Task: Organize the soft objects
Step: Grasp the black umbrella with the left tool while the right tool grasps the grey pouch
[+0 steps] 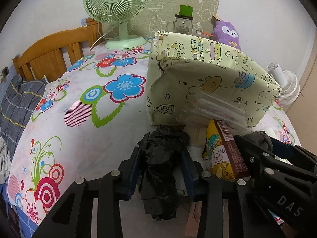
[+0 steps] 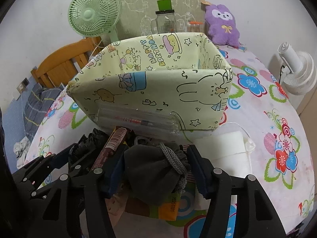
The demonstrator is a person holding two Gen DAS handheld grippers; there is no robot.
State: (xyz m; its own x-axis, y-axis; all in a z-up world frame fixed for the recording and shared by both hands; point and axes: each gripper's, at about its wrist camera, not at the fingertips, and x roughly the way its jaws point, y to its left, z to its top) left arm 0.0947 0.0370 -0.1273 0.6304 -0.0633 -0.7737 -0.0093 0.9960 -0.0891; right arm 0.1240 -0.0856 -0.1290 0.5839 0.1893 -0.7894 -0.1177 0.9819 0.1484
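Note:
My left gripper (image 1: pixel 161 154) is shut on a crumpled black plastic bag (image 1: pixel 160 170), which fills the gap between its blue pads and hangs below them. My right gripper (image 2: pixel 157 152) is shut on a dark grey drawstring pouch (image 2: pixel 150 172) with a braided cord. Both grippers sit side by side over a small pile just in front of a pale yellow cartoon-print box (image 2: pixel 150 91), whose open top tilts toward me. In the pile lie a brown barcoded carton (image 1: pixel 231 150), a yellow cartoon packet (image 1: pixel 216 158) and a white pad (image 2: pixel 223 144). A purple plush (image 2: pixel 221 23) sits behind the box.
The flowered cloth (image 1: pixel 89 119) covers a round table. A green fan (image 2: pixel 93 11), a glass jar with a green lid (image 2: pixel 165 19) and a cardboard panel stand at the back. A white fan (image 2: pixel 297 73) is at the right edge, a wooden headboard (image 1: pixel 49 55) beyond the left.

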